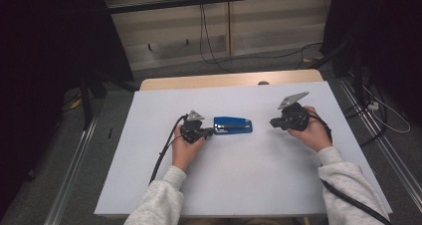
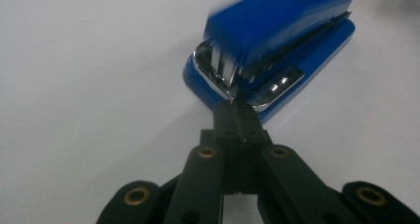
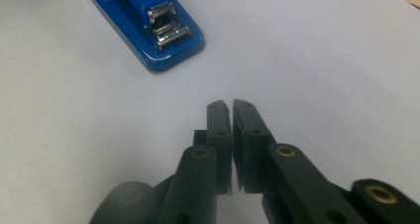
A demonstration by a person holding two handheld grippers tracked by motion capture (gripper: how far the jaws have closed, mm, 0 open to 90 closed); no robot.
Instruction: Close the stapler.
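While both jaws sit closed, the blue stapler (image 1: pixel 233 125) touches the left tool (image 1: pixel 209 132), apart from the right tool (image 1: pixel 272 121).

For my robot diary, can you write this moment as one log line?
left gripper: shut, tips at blue stapler end | right gripper: shut, apart from stapler | white table

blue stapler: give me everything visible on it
The stapler is glossy blue, plastic by the look, with shiny metal parts at both ends. It looks closed and lies flat on the white table, lengthwise left to right, near the middle. The left gripper has its jaws together with the tips at the stapler's near end, on or just short of the metal edge; contact can't be confirmed. The right gripper sits apart from the other end, jaws nearly together.
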